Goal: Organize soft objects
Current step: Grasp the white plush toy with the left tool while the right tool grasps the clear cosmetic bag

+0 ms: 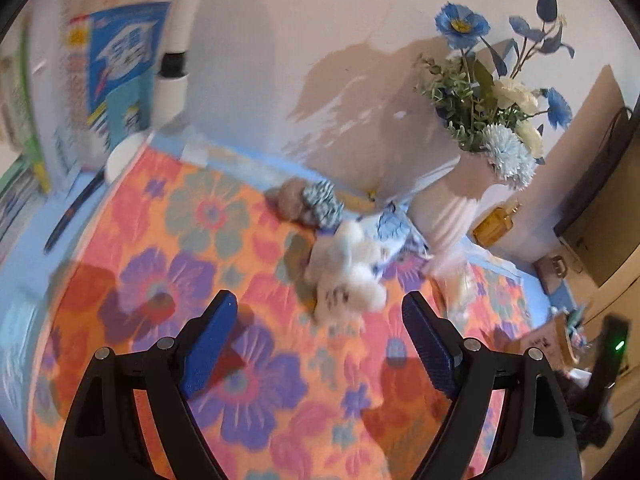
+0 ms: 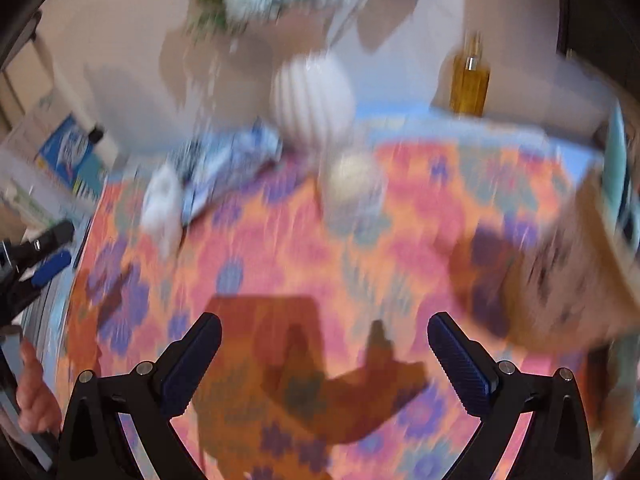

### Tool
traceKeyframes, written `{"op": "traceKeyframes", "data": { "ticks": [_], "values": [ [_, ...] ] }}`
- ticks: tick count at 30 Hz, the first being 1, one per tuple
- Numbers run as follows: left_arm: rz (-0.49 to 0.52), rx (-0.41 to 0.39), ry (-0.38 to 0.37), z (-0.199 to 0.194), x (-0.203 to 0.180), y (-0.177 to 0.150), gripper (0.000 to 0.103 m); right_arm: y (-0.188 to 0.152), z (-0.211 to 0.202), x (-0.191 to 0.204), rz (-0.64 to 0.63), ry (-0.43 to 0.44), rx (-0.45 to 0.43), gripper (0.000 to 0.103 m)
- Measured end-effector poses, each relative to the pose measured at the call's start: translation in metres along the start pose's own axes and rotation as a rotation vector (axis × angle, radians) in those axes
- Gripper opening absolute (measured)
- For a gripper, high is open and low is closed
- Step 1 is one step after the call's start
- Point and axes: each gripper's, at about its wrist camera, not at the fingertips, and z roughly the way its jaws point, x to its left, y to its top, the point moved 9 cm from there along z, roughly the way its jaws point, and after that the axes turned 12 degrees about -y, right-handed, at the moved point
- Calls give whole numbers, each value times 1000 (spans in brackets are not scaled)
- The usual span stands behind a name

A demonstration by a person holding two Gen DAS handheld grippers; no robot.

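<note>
you're between grabs right now, nothing in either tool. your left gripper has its jaws spread wide with only the floral cloth showing between the blue ribbed pads. your right gripper is spread wide too, nothing between the pads, just its own shadow on the cloth.

the soft stuff sits at the far edge of the cloth near the wall: a white fluffy plush lying on its side, touching a blue-and-white patterned fabric piece behind it, and a tan fuzzy ball pressed against a blue-grey frilly thing just left of those. all look limp, squashy, irregular.

my read: next you pick one, likely the plush since it lies dead ahead of the left tool. come down over its bulk and squeeze deep, fur will compress and slip.

watch the white ribbed vase with fake flowers, hard and tippy, just right of the fabric. the amber glass bottle stands by the wall too. right view is badly blurred; the round pale object there i can't identify.
</note>
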Motion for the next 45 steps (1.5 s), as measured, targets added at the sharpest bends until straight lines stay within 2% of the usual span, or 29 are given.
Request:
{"op": "traceKeyframes", "data": {
  "ticks": [3,7,12,15,19,22,24,26,27,28,29,34,38,41,43,45],
  "values": [
    [-31,30,-64,40,-3,2,84,32,17,-7,39,-15,-48,103],
    [-53,60,-69,82,4,-4,83,58,54,-11,104,-19,-84,103],
    [-70,86,-93,107,16,-19,83,77,99,-14,166,-5,-85,103],
    [-51,63,-100,104,11,-17,83,77,113,-14,180,-7,-47,103],
    [-28,55,-51,108,11,-17,83,79,104,-16,197,5,-91,103],
    [-31,41,-34,107,13,-14,81,79,107,-12,172,2,-80,99],
    [-39,34,-42,106,14,-13,73,78,110,-6,150,4,-69,71],
    [-36,33,-54,106,12,-13,64,77,110,0,127,-9,-73,67],
    [-29,32,-58,106,10,-13,52,78,109,1,121,-14,-79,60],
    [-12,33,-61,106,7,-14,46,78,109,4,110,-10,-82,58],
    [2,33,-63,106,4,-15,45,78,109,6,101,-13,-84,55],
    [27,18,-52,102,0,-15,39,79,100,8,94,-6,-120,51],
    [56,-18,-32,93,-4,-14,38,80,85,6,101,-1,-199,50],
    [63,-27,-28,89,-6,-16,38,80,68,6,87,-41,-277,50],
    [41,-30,-33,83,-4,-16,37,76,60,7,71,-75,-286,50],
    [33,-38,-38,71,-7,-18,37,66,52,7,72,-68,-258,50]
  ]
}}
